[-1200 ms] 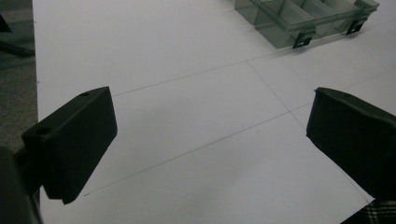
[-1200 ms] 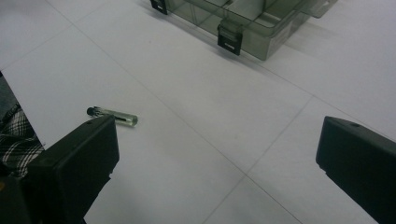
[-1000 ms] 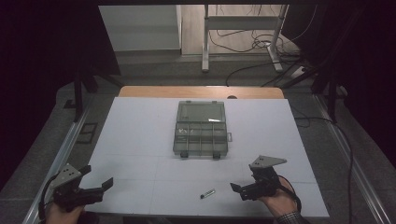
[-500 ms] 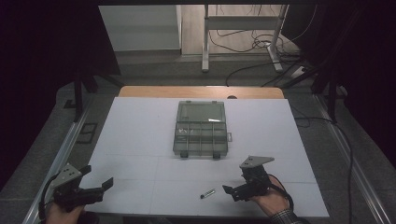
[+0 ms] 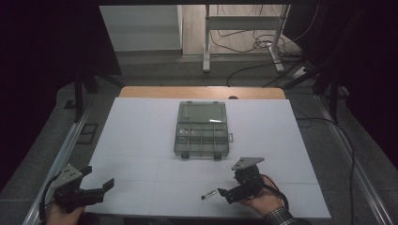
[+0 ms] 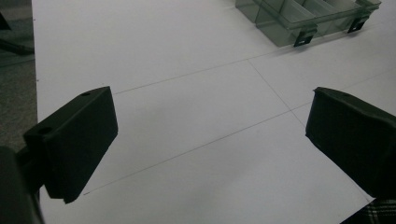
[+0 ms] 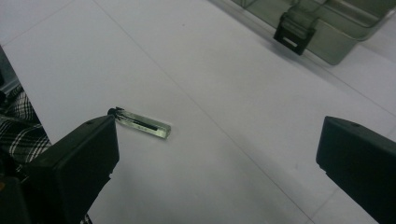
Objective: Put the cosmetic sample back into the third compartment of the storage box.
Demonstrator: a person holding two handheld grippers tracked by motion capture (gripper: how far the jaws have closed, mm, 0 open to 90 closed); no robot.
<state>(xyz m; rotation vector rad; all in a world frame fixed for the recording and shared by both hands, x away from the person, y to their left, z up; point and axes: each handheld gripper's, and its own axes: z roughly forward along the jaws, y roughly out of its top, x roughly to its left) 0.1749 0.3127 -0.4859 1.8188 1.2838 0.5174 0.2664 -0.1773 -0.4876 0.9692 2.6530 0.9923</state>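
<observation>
Clear plastic describes the small tube [image 7: 140,123], with a dark cap at one end and a dark core inside; this detail is given by the right gripper view, while in the high view the tube [image 5: 209,194] is seen as a small dark sliver on the white surface [image 5: 141,140]. The tube is lying flat, well on the person's side of the compartment box [image 5: 201,130] and toward the surface's near edge. Its long axis is seen in the high view to run roughly left-right, slightly slanted, the left end being nearer the person. In the right gripper view the capped end is placed just beside the left finger [image 7: 74,163].

The right gripper [image 5: 237,187] is held just right of the tube, fingers wide apart, nothing between them; the tube is not touched. The left gripper [image 5: 82,192] is held far left of the tube near the surface's near-left corner, fingers also apart and empty, as confirmed by the left gripper view.

The box's latches are shown close up in both gripper views [image 6: 306,35] [image 7: 292,32]. A plaid sleeve [image 7: 18,126] is seen at the left edge of the right gripper view. Bare white surface lies between the tube and the box.
</observation>
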